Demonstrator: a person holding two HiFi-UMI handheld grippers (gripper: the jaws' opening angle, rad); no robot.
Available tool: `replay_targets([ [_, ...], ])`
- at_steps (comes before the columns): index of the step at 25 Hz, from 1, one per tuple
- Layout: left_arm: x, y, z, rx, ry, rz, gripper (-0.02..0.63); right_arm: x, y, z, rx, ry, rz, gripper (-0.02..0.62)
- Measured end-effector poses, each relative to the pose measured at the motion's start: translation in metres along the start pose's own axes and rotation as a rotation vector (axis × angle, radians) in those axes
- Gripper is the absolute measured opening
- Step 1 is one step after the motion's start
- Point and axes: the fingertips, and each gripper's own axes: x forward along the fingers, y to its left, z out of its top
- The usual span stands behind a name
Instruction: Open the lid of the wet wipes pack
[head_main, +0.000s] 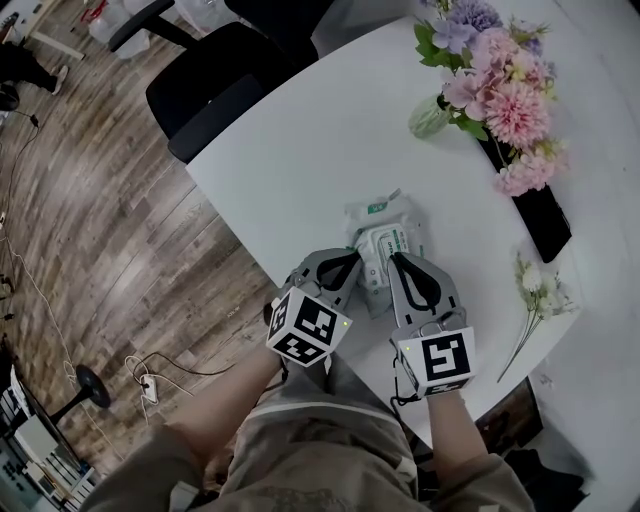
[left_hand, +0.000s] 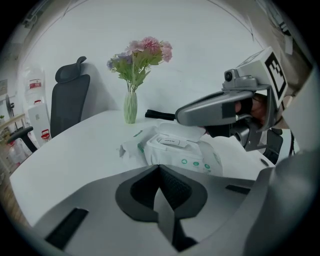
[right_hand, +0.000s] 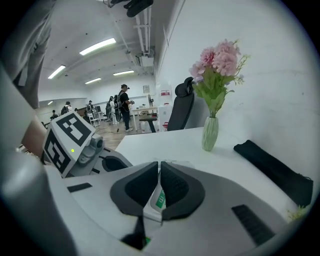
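Note:
The white wet wipes pack (head_main: 383, 245) lies on the white table (head_main: 300, 150) close to its near edge. My right gripper (head_main: 398, 260) is shut on the free edge of the pack's white lid (right_hand: 156, 200), whose green print shows between the pads. In the left gripper view that lid (left_hand: 175, 132) stands slightly raised over the pack (left_hand: 192, 159). My left gripper (head_main: 348, 262) rests at the pack's left side. Its jaws (left_hand: 159, 170) are shut, with a thin grey strip of the pack's near edge between the pads.
A pale green vase (head_main: 430, 115) of pink and purple flowers (head_main: 500, 75) stands at the back right. A long black case (head_main: 535, 215) and a loose flower sprig (head_main: 535, 295) lie right of the pack. A black office chair (head_main: 220, 80) stands beyond the table's left edge.

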Motion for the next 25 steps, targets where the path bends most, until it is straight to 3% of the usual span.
replay_targets([
  [3,-0.001,0.001,-0.001,-0.014,0.002,-0.008,0.015,-0.01,-0.024,0.007,-0.006,-0.021,-0.044,0.038],
  [8,-0.001,0.001,0.0,-0.021,0.003,-0.01,0.015,-0.022,-0.067,-0.011,-0.006,0.039,-0.135,0.04],
  [13,-0.002,0.002,0.0,-0.025,0.002,-0.013,0.015,-0.017,-0.083,-0.029,-0.096,0.086,-0.202,0.046],
  [19,-0.003,0.002,-0.001,-0.047,0.002,-0.007,0.015,0.002,-0.091,-0.058,-0.055,0.154,-0.161,0.044],
  [25,-0.003,0.002,0.001,-0.092,-0.004,-0.013,0.015,0.011,-0.09,-0.068,0.063,0.154,-0.11,0.044],
])
